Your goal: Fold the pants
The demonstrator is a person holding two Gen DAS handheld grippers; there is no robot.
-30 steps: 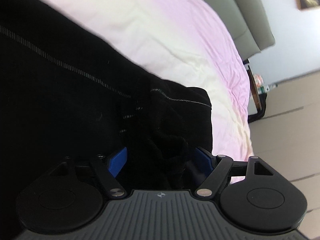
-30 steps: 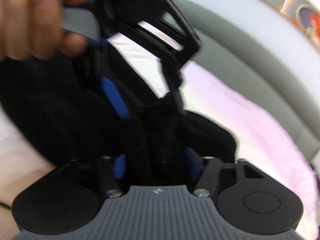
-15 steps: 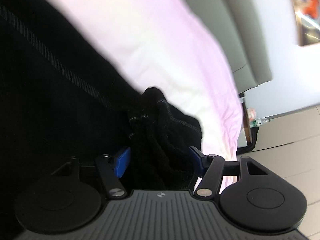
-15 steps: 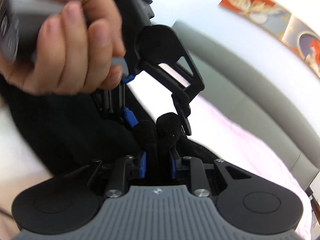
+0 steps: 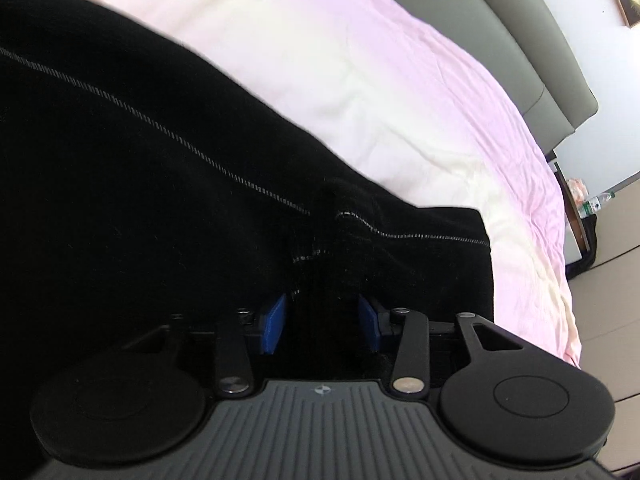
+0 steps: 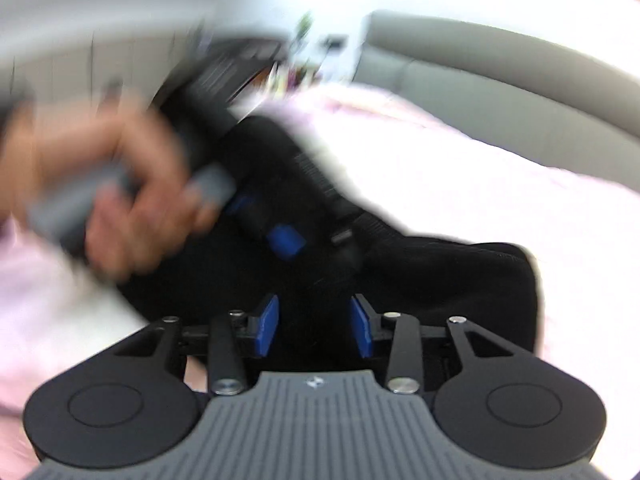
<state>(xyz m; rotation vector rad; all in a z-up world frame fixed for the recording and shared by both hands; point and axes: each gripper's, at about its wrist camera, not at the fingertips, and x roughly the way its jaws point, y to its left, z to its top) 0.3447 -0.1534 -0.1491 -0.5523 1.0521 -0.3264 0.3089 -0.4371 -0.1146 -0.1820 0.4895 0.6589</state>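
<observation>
The black pants (image 5: 168, 184) lie on the bed (image 5: 400, 92), their end near its far edge. The left gripper (image 5: 322, 320) has just been closing, and its fingers now pinch a bunch of cloth. The right gripper (image 6: 314, 324) has just opened a bit; cloth sits between its fingers, but I cannot tell if they squeeze it. A fold looks ready to start.

A pale pink bedsheet (image 5: 400, 92) covers the bed, with a grey padded headboard (image 5: 500, 36) behind it.
</observation>
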